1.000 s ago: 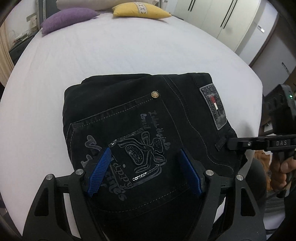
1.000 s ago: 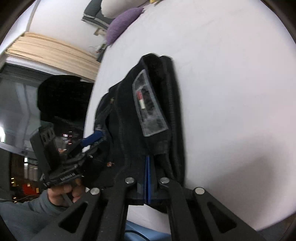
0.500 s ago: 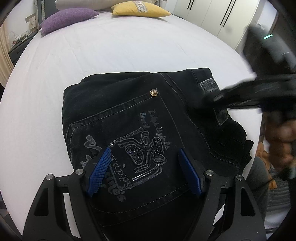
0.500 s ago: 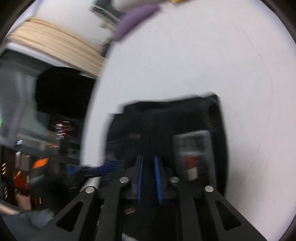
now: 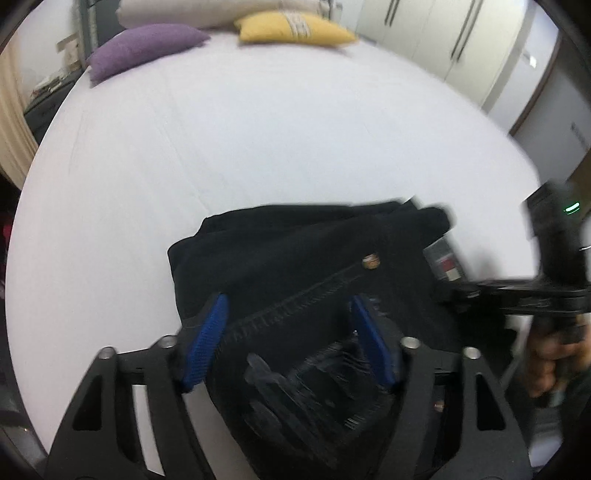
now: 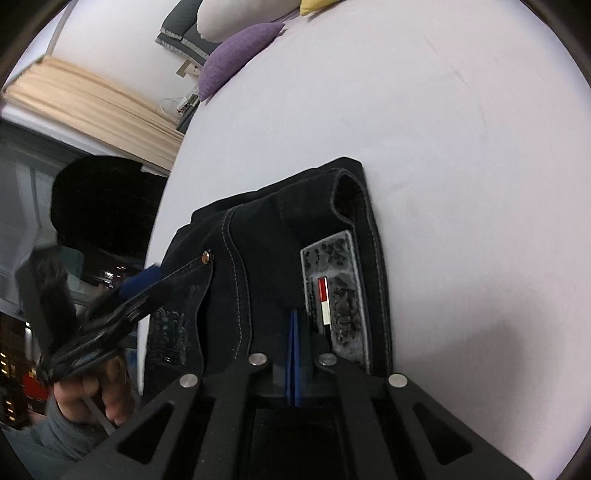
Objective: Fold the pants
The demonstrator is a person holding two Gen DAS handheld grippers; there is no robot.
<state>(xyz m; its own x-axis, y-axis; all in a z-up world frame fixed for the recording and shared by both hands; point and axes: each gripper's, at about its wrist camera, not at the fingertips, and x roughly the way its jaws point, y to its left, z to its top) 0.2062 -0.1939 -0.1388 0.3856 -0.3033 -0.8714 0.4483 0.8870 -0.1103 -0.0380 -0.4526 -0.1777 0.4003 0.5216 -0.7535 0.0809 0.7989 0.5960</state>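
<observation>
Black folded pants (image 5: 295,258) lie near the front edge of a white bed (image 5: 258,129). My left gripper (image 5: 288,328) straddles the back-pocket area; its jaws are closing and the fabric bulges between the blue pads (image 5: 207,332). In the right wrist view the same pants (image 6: 258,240) show their grey label patch (image 6: 334,288). My right gripper (image 6: 293,332) is shut on the waistband just left of that patch. The left gripper (image 6: 147,288) shows at the pants' left edge, and the right gripper (image 5: 465,293) reaches in by the patch (image 5: 445,264).
A purple pillow (image 5: 144,44) and a yellow pillow (image 5: 295,27) lie at the head of the bed. White wardrobe doors (image 5: 443,37) stand at the back right. A person's hand (image 6: 96,395) holds the left gripper's handle off the bed's edge.
The left gripper has pushed further over the pants and its jaws have narrowed around the pocket fabric. The right gripper opened slightly, shifted along the waistband and shut again beside the label.
</observation>
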